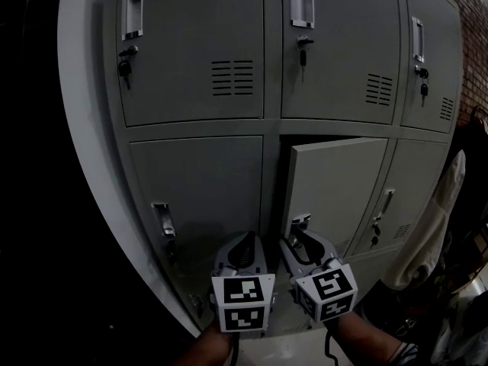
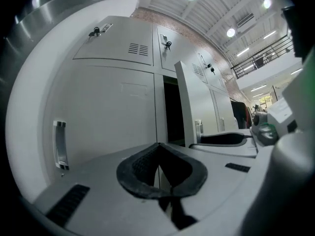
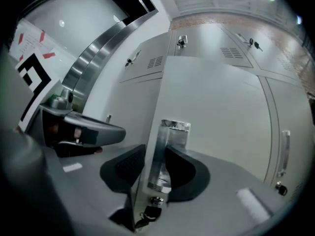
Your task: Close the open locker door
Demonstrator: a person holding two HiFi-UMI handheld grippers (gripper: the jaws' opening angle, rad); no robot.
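The lower middle locker door (image 1: 335,181) stands ajar, swung out from its dark opening (image 2: 170,112). My right gripper (image 1: 301,239) is at the door's lower left edge, shut on the chrome handle (image 3: 165,151): one pad lies behind the door's edge and the other against the handle's outer side. A key (image 3: 147,213) hangs in the lock just below the handle. My left gripper (image 1: 244,242) hangs beside it, to the left, in front of the post between the two lower lockers. Its jaws are shut with nothing between them (image 2: 158,151).
The neighbouring grey locker doors are closed, each with a handle (image 1: 163,223) and a keyed lock (image 1: 124,65). A brick wall (image 1: 471,21) and a hanging light garment (image 1: 438,227) are at the right. My forearms show at the bottom edge.
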